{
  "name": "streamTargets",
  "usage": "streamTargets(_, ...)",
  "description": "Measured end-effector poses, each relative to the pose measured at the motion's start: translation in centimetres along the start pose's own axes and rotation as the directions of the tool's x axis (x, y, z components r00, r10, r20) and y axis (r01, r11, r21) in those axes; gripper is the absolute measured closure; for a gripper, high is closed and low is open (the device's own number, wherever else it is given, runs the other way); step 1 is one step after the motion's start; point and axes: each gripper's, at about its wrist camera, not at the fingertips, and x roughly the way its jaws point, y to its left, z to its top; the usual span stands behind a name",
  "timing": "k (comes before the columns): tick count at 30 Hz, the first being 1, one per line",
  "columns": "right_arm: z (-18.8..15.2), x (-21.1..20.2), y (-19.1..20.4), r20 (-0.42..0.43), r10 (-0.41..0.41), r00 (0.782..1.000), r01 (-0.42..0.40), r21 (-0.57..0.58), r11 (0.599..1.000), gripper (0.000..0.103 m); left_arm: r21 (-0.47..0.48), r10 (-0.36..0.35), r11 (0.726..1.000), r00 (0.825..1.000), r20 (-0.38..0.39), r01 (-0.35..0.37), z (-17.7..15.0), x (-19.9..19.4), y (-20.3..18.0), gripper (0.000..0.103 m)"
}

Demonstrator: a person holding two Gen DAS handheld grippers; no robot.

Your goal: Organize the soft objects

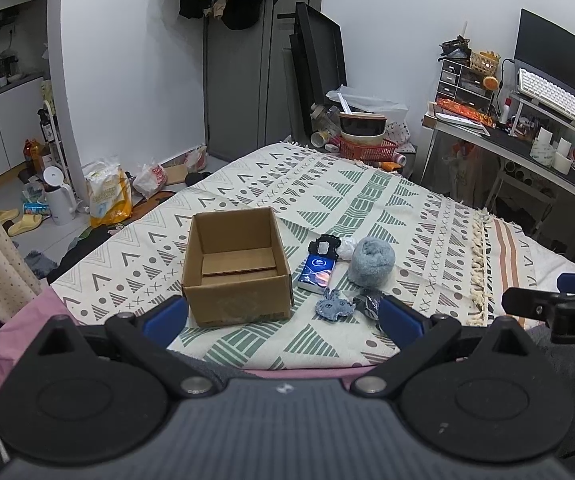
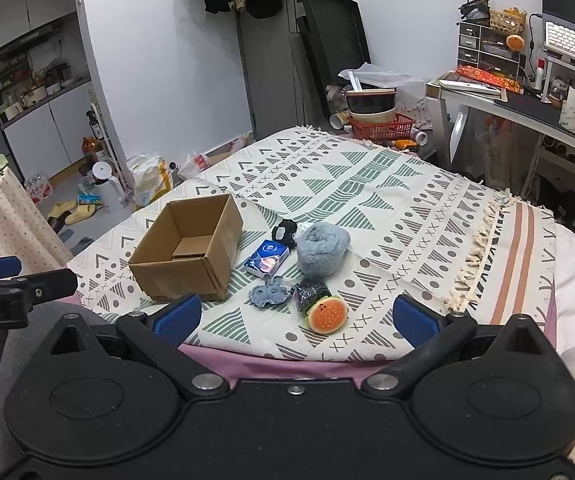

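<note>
Both grippers, left gripper (image 1: 281,316) and right gripper (image 2: 293,320), are hovering spread and empty; burger plush (image 2: 326,314) is lying between right's jaws, inviting a centred, gentle pinch.

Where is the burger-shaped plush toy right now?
In the right wrist view the burger plush lies on the patterned blanket, at the near end of the pile right of the cardboard box, against a dark bundle, in front of the grey fuzzy ball.

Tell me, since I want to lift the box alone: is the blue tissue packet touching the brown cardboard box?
Apart. In the right wrist view, patterned blanket shows between the blue tissue packet and the brown cardboard box.
</note>
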Motion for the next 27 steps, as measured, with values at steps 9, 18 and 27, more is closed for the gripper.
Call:
streamTargets(9, 0.2, 0.6, -0.1, -0.010, 0.002, 1.000, -0.002, -0.003, 1.000, 0.000, -0.004, 0.005, 1.000, 1.000, -0.001, -0.005, -0.1, 0.3, -0.1, 0.002)
streamTargets(18, 0.3, 2.1, -1.1, -0.024, 0.010, 1.000, -0.009, 0.010, 1.000, 0.000, -0.033, 0.002, 0.999, 1.000, 0.001, -0.002, 0.2, 2.2, -0.1, 0.002)
streamTargets(27, 0.4, 4.5, -3.5, -0.016, 0.024, 1.000, -0.023, 0.077, 0.997, 0.000, -0.074, -0.005, 0.997, 0.999, -0.039, 0.003, 0.0, 5.6, -0.2, 0.002)
